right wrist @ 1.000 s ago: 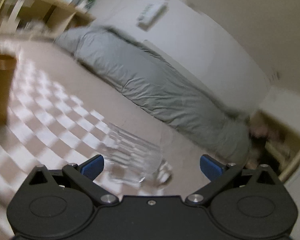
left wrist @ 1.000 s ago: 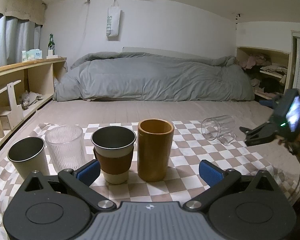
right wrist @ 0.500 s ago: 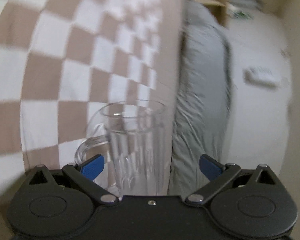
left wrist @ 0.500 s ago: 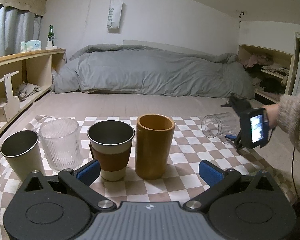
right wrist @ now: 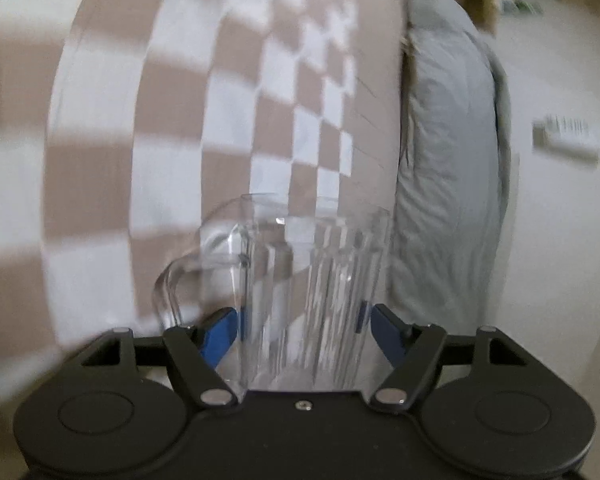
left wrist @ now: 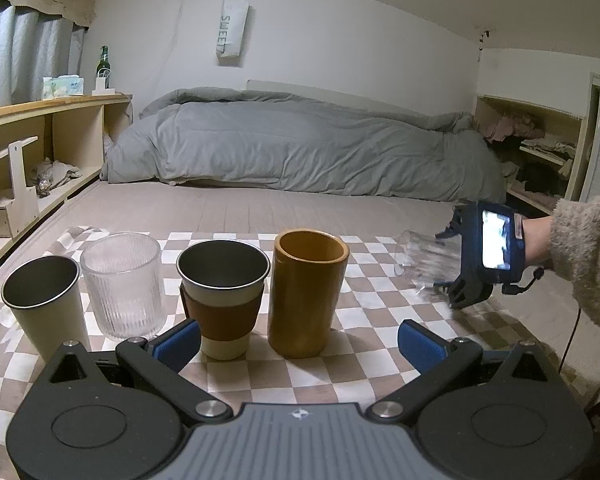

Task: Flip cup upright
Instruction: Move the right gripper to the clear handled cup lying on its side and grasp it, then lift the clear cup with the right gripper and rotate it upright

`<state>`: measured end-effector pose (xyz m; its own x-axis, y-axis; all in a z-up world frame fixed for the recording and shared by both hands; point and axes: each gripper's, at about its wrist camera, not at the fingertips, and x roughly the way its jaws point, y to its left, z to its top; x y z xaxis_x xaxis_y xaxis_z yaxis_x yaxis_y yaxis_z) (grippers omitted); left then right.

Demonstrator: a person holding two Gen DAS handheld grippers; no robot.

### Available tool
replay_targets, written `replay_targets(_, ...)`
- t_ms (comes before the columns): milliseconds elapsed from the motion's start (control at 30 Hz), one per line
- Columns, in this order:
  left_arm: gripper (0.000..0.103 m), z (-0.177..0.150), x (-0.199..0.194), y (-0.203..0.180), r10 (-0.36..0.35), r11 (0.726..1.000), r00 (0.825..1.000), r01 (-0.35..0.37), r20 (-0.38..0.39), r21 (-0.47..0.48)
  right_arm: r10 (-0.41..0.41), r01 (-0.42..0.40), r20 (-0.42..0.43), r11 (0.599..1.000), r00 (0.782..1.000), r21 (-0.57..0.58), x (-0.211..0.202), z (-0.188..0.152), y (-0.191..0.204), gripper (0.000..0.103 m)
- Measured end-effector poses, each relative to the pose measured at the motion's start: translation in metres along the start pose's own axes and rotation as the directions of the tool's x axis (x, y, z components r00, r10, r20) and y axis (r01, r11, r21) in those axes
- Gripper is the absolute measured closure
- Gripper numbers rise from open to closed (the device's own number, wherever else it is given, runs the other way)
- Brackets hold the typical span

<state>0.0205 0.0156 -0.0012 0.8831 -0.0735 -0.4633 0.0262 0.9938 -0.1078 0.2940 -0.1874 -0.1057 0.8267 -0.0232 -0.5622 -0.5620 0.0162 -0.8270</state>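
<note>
Blue pads on my left gripper [left wrist: 298, 346] stand spread wide, holding nothing, low over the near edge of the checkered cloth [left wrist: 352, 364]. Four cups stand upright in a row just beyond it. From the left they are a cream metal cup [left wrist: 46, 306], a ribbed glass tumbler [left wrist: 124, 284], a metal cup with a brown sleeve [left wrist: 223, 300] and a tall amber cup [left wrist: 308, 292].

At the right end of the cloth, my right gripper [right wrist: 300, 320] has its jaws pinched onto the clear glass mug [right wrist: 312, 292], one blue pad against each side of the ribbed wall near its base. In the left wrist view the mug [left wrist: 426, 262] lies roughly on its side with its long axis running left to right. Its open mouth points left toward the row of cups and its base sits in the right gripper [left wrist: 454, 264]. It looks slightly raised off the cloth, though blur keeps me from being sure. In the right wrist view the handle sticks out to the left of the mug.
</note>
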Motion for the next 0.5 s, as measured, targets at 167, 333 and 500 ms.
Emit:
replay_targets(167,0.000,0.001,-0.006,0.002,-0.015,1.000,1.000,0.015,0.014,-0.010,0.210,-0.200,-0.004,0.937,0.978,0.287,-0.026,0.020,-0.023,0.030)
replay_targets(333,0.000,0.001,-0.010,0.002,-0.027,1.000,0.999,0.027,0.023,-0.014,0.427,-0.364,0.030,0.731,0.904,0.577,-0.038,0.031,-0.048,0.029)
replay_targets(500,0.000,0.001,-0.010,0.004,-0.033,0.999,0.999,0.034,0.021,-0.029,0.561,-0.371,0.084,0.422,0.824,0.827,-0.030,0.027,-0.063,0.029)
